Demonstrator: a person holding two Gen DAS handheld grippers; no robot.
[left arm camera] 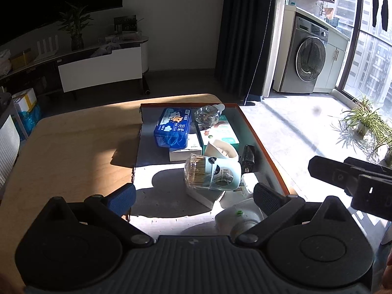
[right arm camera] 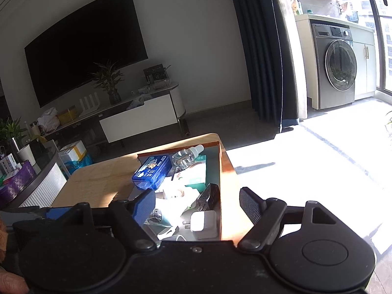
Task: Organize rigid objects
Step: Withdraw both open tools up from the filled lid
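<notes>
Both jaws wide, empty; ribbed pads (left arm camera: 265, 197); orange-rimmed box (left arm camera: 267, 156); glossy blue case (left arm camera: 171, 129).

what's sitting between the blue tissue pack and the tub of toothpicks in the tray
In the left wrist view, a white box lies between the blue tissue pack and the toothpick tub, partly tucked under the pack. Nothing else shows in that gap.
</notes>
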